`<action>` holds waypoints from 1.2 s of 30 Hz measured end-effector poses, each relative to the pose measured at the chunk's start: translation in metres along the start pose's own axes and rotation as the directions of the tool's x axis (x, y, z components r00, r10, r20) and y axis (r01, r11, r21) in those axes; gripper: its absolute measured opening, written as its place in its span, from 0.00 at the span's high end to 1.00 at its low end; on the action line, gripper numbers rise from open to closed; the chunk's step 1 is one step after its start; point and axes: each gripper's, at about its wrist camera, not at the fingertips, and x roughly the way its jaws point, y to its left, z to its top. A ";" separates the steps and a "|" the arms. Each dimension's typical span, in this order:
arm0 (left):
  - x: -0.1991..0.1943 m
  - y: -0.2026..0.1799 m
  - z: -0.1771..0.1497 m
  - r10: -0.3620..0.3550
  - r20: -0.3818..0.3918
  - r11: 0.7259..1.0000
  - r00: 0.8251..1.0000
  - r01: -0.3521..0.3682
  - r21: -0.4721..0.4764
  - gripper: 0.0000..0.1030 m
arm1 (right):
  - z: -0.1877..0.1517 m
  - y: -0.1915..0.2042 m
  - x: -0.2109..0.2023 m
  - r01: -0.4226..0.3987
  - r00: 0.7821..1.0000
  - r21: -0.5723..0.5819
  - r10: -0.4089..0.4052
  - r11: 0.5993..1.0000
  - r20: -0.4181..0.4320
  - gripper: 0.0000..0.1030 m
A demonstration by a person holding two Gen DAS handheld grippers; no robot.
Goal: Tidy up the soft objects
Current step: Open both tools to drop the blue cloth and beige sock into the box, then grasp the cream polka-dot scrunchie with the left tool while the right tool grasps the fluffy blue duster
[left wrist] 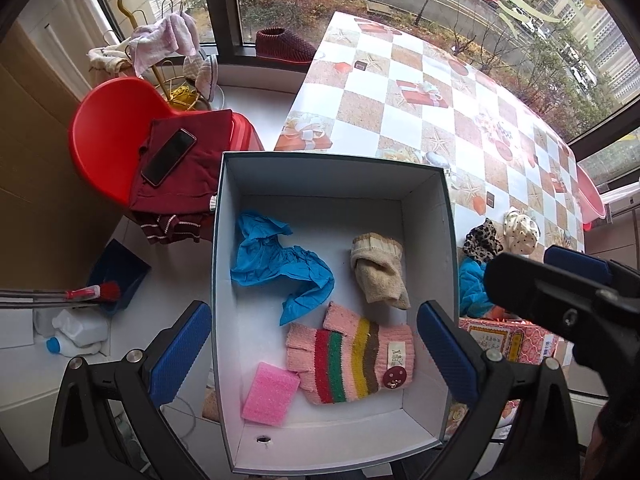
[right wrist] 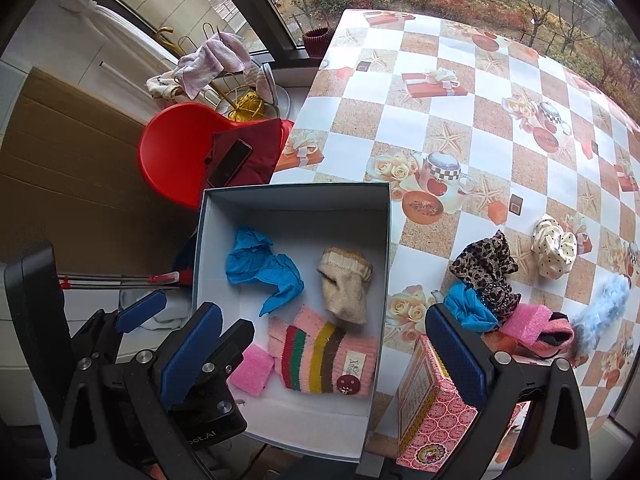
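An open white-lined box (left wrist: 232, 240) (right wrist: 378, 240) holds a blue crumpled cloth (left wrist: 276, 264) (right wrist: 262, 266), a beige sock (left wrist: 378, 274) (right wrist: 344, 286), a pink striped glove (left wrist: 356, 360) (right wrist: 324, 360) and a pink sponge (left wrist: 270, 394) (right wrist: 252, 370). On the table to its right lie a leopard scrunchie (right wrist: 486, 266), a cream dotted scrunchie (right wrist: 554, 250), a blue cloth (right wrist: 468, 308), a pink sponge with a pink cloth (right wrist: 536, 326) and a light blue fluffy piece (right wrist: 604, 312). My left gripper (left wrist: 314, 340) is open and empty above the box. My right gripper (right wrist: 324, 354) is open and empty, over the box's right wall.
A pink patterned carton (right wrist: 432, 408) stands at the table's near edge beside the box. The table (right wrist: 460, 92) has a checkered cover. A red chair (left wrist: 108, 128) with dark red clothes and a phone (left wrist: 168, 156) stands left. Bottles and a brush lie on the floor (left wrist: 76, 332).
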 end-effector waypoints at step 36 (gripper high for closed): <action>0.088 -0.316 0.051 0.007 -0.216 0.888 0.976 0.093 0.451 0.00 | -0.097 -0.373 -0.015 0.079 0.997 0.673 -0.052 0.735 -0.060 0.00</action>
